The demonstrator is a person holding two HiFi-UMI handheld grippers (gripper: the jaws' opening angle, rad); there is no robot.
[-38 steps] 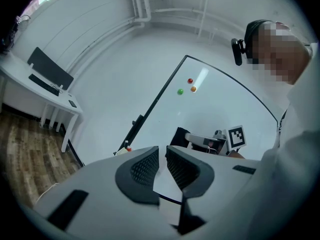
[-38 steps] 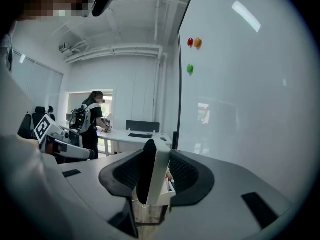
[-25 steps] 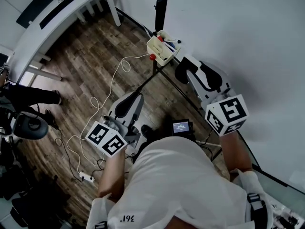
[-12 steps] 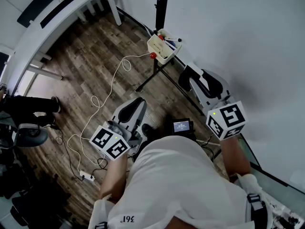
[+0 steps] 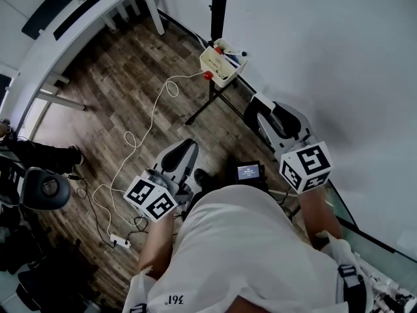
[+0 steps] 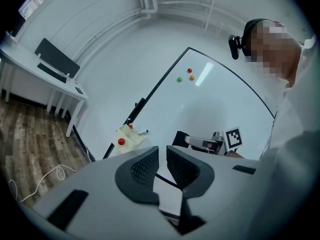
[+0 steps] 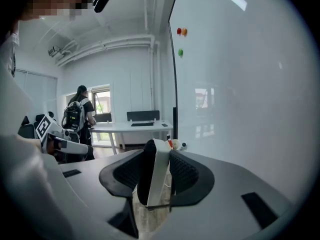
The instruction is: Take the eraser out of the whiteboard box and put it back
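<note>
Eraser (image 7: 152,176) in right claw (image 7: 160,150), whiteboard box (image 5: 213,66) well apart at board (image 5: 326,44) edge

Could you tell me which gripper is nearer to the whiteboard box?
Right. The right gripper is below-right of the whiteboard box; the left gripper is farther below it.

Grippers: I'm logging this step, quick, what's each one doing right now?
Left gripper: open only a slit, empty.
Right gripper: closed on the eraser.
</note>
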